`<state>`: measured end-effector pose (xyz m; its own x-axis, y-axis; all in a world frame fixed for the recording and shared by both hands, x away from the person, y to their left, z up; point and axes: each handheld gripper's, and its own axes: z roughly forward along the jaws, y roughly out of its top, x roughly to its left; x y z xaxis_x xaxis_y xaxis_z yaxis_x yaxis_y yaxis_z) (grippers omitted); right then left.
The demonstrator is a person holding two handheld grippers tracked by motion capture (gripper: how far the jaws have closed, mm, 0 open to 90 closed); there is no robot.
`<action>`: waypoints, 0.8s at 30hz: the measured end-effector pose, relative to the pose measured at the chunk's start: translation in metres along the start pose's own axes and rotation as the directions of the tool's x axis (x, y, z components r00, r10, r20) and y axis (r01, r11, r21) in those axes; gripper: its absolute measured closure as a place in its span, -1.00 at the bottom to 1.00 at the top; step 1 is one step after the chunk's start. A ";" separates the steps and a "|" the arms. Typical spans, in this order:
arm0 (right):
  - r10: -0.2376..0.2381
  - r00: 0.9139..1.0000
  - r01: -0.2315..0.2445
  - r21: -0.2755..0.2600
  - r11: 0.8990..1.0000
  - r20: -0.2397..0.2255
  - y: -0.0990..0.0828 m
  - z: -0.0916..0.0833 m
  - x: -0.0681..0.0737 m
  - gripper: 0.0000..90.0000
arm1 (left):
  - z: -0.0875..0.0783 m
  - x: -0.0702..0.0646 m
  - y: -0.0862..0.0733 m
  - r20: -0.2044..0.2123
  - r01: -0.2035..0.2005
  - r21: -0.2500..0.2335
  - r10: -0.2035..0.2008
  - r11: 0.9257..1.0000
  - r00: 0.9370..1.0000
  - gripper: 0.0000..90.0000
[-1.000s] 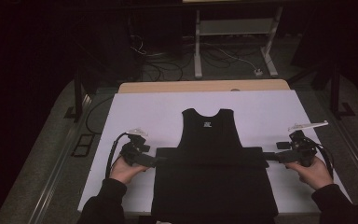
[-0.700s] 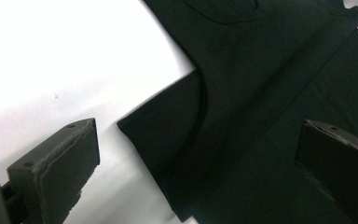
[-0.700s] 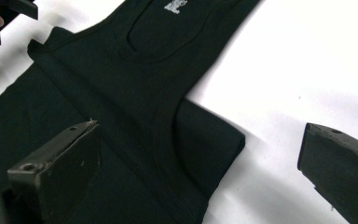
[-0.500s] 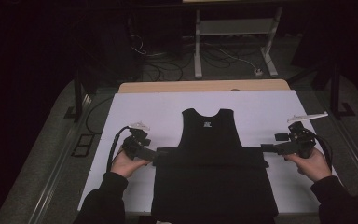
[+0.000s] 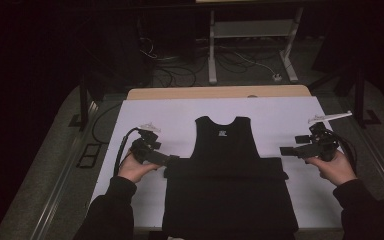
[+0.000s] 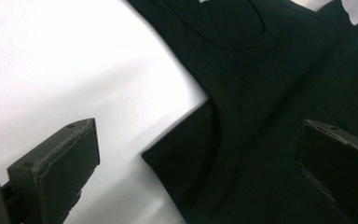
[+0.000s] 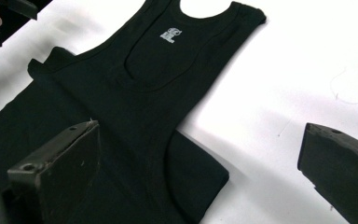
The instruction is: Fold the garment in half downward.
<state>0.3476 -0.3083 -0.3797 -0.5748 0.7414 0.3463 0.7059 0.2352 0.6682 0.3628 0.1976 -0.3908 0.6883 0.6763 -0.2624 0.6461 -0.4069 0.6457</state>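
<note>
On the white table [image 5: 155, 115] we find a black sleeveless top [image 5: 225, 145] laid flat, neck end away from us, a small pale label [image 5: 223, 133] just under the neckline. Lower part is doubled up over itself; the fold makes a thick horizontal band [image 5: 225, 167] running across the middle, its ends sticking out a little past the body of the top on both sides. We hold the left gripper [image 5: 172, 159] at the band's left end, tips right at the cloth; whether they touch it we cannot tell. Left gripper view: both jaws spread wide, nothing between them, one over bare table, the other over black fabric, with the band's corner [image 6: 168, 154] lying between. We hold the right gripper [image 5: 286, 151] raised just off the band's right end, apart from the cloth. Right gripper view: jaws likewise wide apart and empty, the band's rounded right corner [image 7: 205, 179] below them, label [image 7: 169, 34] legible as a pale mark.
</note>
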 end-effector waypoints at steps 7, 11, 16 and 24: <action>-0.005 1.000 0.005 0.006 1.000 0.001 0.009 0.000 -0.002 -1.00 | -0.001 0.003 0.011 -0.002 -0.016 0.006 0.016 1.000 1.000 -1.00; -0.012 1.000 0.012 0.008 1.000 0.005 0.015 0.001 -0.002 -1.00 | 0.000 0.004 0.018 -0.006 -0.017 0.004 0.017 1.000 1.000 -1.00; -0.014 1.000 0.014 0.001 1.000 0.005 0.022 0.003 -0.004 -1.00 | -0.001 0.005 0.027 -0.010 -0.026 0.002 0.026 1.000 1.000 -1.00; -0.026 1.000 0.026 -0.002 1.000 0.013 0.037 0.008 -0.005 -1.00 | 0.000 0.008 0.042 -0.013 -0.039 0.000 0.039 0.999 0.999 -1.00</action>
<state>0.3794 -0.2982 -0.3617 -0.5872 0.7434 0.3203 0.6900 0.2528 0.6782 0.3951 0.1857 -0.3659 0.7084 0.6681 -0.2275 0.6190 -0.4332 0.6551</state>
